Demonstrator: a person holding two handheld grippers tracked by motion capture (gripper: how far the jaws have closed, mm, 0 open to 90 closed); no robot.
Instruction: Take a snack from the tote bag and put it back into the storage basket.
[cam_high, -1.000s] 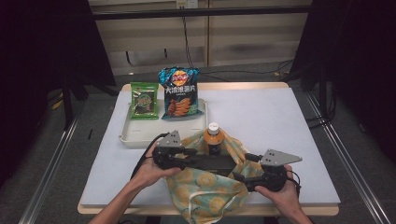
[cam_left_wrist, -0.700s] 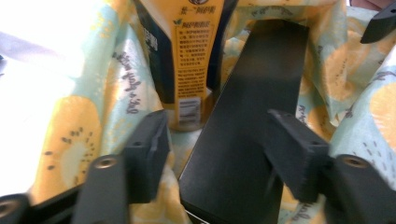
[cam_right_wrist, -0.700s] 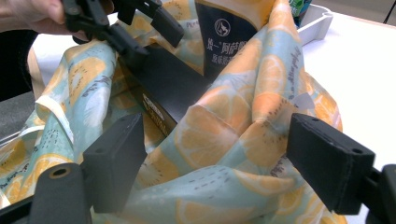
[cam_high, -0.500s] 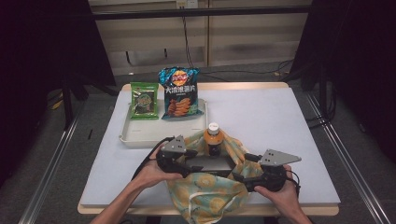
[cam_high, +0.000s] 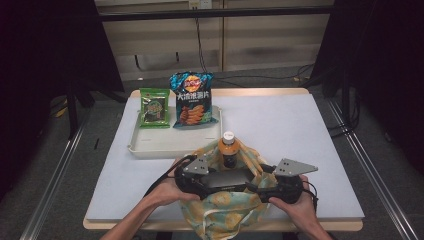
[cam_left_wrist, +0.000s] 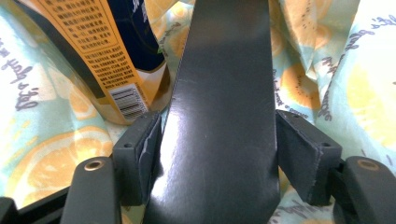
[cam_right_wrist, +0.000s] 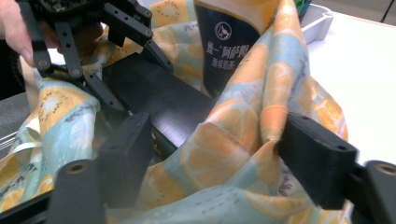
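Note:
A cloth bag (cam_high: 220, 210) printed with orange slices lies at the table's front edge. A bottle (cam_high: 228, 147) with an orange label and white cap stands inside it. A flat black box (cam_high: 227, 179) lies across the bag's mouth. My left gripper (cam_high: 221, 180) has just been opening; in the left gripper view the black box (cam_left_wrist: 219, 116) runs between its pads, close against both, beside the bottle (cam_left_wrist: 107, 56). My right gripper (cam_high: 256, 186) has just been closing; bag cloth (cam_right_wrist: 224, 154) and the box's end (cam_right_wrist: 159, 93) sit between its jaws, which are apart.
A white tray (cam_high: 150, 147) behind the bag holds a green snack packet (cam_high: 154, 107) and a blue chip bag (cam_high: 192, 100), both leaning upright. The grey tabletop (cam_high: 300, 130) spreads to the right. Dark curtains and cables stand beyond the table.
My left gripper has slid a little right and down along the black box, and its jaws have spread. The bottle, bag and right hand have stayed where they were.

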